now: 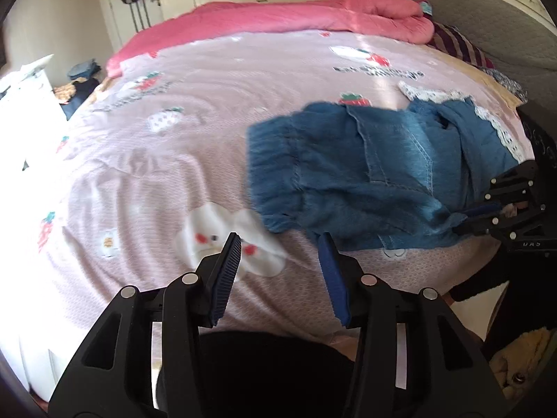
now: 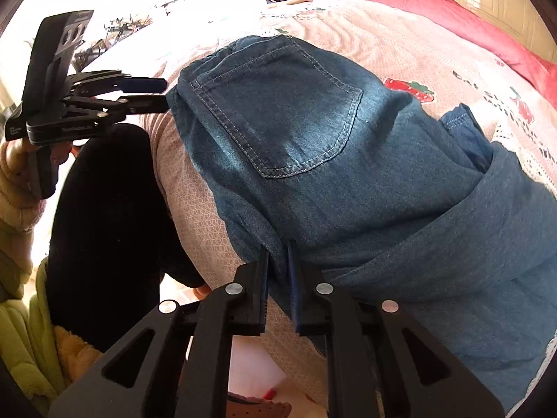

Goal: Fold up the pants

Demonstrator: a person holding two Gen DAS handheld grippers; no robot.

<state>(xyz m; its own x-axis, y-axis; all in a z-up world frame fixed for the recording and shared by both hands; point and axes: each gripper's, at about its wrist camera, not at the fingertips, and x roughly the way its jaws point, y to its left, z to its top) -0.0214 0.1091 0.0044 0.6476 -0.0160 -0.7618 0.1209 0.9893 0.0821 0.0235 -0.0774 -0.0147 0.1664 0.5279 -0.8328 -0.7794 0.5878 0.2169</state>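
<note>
My right hand-held gripper (image 2: 278, 271) pinches the blue denim pants (image 2: 313, 146) near edge; left hand-held gripper (image 1: 282, 257) wide open, empty, waistband probably just fwd-right, long axis left-right

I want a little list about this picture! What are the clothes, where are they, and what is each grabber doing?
clothes: blue denim pants with a back pocket showing and white lace trim, already folded over
where: on a pink strawberry-print bedsheet, near its front edge
left gripper: open, holding nothing, just off the waistband end
right gripper: shut on the pants' near edge
behind: pink quilt at the far side of the bed
</note>
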